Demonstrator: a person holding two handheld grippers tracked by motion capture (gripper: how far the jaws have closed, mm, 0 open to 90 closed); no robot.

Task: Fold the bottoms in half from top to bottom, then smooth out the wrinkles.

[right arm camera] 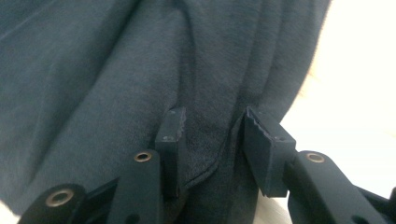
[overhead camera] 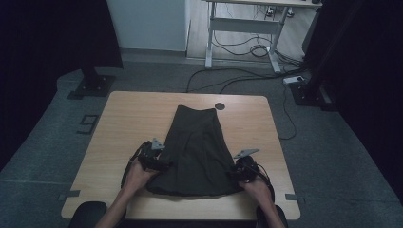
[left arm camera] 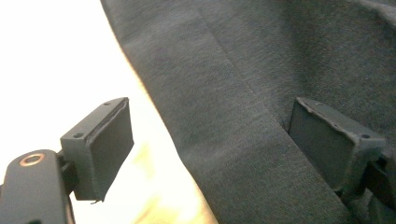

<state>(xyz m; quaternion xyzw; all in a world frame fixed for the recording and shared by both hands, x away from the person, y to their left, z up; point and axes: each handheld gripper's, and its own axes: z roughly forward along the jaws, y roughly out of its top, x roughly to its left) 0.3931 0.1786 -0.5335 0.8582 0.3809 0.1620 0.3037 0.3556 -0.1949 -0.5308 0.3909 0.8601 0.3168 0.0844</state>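
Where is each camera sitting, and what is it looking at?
High view: above the person's side, looking down on the light wooden table; forearms, left gripper and right gripper show.
Left gripper view: rides the left gripper, jaws wide astride the cloth's edge.
Right gripper view: rides the right gripper, jaws around a fold.
All share the dark green flared cloth garment.

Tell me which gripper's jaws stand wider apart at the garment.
The left gripper: its jaws straddle the dark garment's edge widely. The right gripper's stand much closer.

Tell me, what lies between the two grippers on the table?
The dark garment spreads between the left gripper and right gripper, as the high view shows.
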